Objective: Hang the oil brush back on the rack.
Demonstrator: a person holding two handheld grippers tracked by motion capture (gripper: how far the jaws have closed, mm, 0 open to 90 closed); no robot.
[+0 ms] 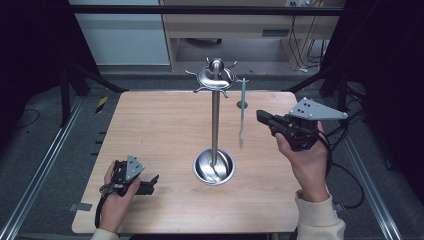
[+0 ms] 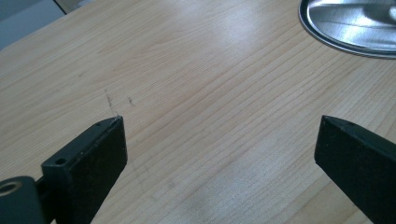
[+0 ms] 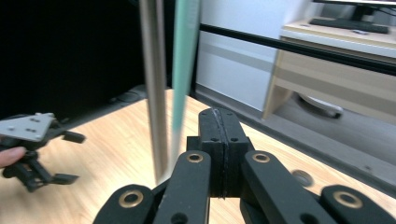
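On the rack (image 1: 216, 80) the pale-green utensil (image 1: 242, 112) dangles — light, swing-prone (pinch its handle); my right hand-held gripper (image 1: 261, 116) is pressed together, empty.

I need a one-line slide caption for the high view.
Pale green utensil hangs from the metal stand; shut right gripper beside it.
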